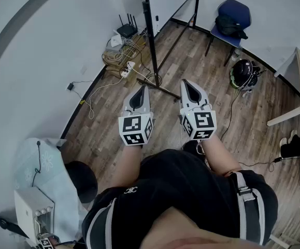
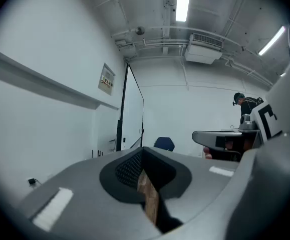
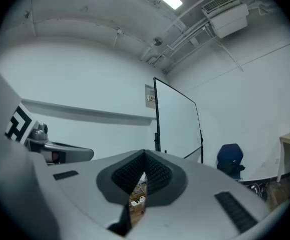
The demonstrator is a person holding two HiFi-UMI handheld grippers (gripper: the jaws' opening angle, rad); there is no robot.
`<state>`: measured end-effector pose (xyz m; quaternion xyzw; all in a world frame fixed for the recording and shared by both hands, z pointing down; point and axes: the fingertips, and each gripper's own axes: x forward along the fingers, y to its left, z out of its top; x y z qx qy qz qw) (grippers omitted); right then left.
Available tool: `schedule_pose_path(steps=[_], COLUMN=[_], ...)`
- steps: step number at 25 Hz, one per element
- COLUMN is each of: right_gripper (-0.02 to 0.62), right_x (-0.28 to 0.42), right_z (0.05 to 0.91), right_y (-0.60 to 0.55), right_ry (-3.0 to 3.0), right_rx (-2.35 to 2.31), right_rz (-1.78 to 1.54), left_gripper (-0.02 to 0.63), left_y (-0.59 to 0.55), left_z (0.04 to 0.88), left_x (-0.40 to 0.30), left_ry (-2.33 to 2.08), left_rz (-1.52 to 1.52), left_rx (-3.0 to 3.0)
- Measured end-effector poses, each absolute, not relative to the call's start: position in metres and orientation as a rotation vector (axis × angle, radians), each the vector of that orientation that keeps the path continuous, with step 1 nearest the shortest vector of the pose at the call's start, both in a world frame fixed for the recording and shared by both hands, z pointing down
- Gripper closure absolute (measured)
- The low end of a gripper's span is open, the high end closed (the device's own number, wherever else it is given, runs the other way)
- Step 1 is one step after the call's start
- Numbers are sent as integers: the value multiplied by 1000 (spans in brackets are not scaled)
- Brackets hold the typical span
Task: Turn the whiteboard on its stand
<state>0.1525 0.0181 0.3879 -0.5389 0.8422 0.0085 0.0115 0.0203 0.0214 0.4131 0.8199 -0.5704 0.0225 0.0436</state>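
**Both claws shut, whiteboard ahead**

We hold the left gripper (image 1: 141,90) and right gripper (image 1: 186,83) level, side by side. Each has its jaws closed together on nothing. Beyond their tips, well apart from them, the whiteboard (image 3: 177,126) is upright on its stand (image 1: 151,35) near the white wall. A blue chair (image 1: 232,15) sits farther back.

The whiteboard (image 3: 177,129) is white inside a thin black frame, and the chair (image 1: 236,12) is blue. The left gripper (image 1: 140,90) and right gripper (image 1: 186,83) are grey with black textured pads and black-and-white square markers. The floor (image 1: 191,61) is brown wood-grain planks.
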Motion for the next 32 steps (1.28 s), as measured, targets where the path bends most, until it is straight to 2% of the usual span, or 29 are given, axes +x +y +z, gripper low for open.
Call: schedule_pose_path(steps=[20,32], right_gripper=[603,603], right_x=[142,111], right_z=[401,403], right_y=[57,55], right_ry=[2694,2716], right_rx=[-1642,-1608], right_rz=[-44,-124], left_gripper=[597,596], left_y=[49,56], left_z=[419,425], left_x=[28,-5], left_ry=[-1705,-1699], left_rz=[102,83], left_rx=[2522,2517])
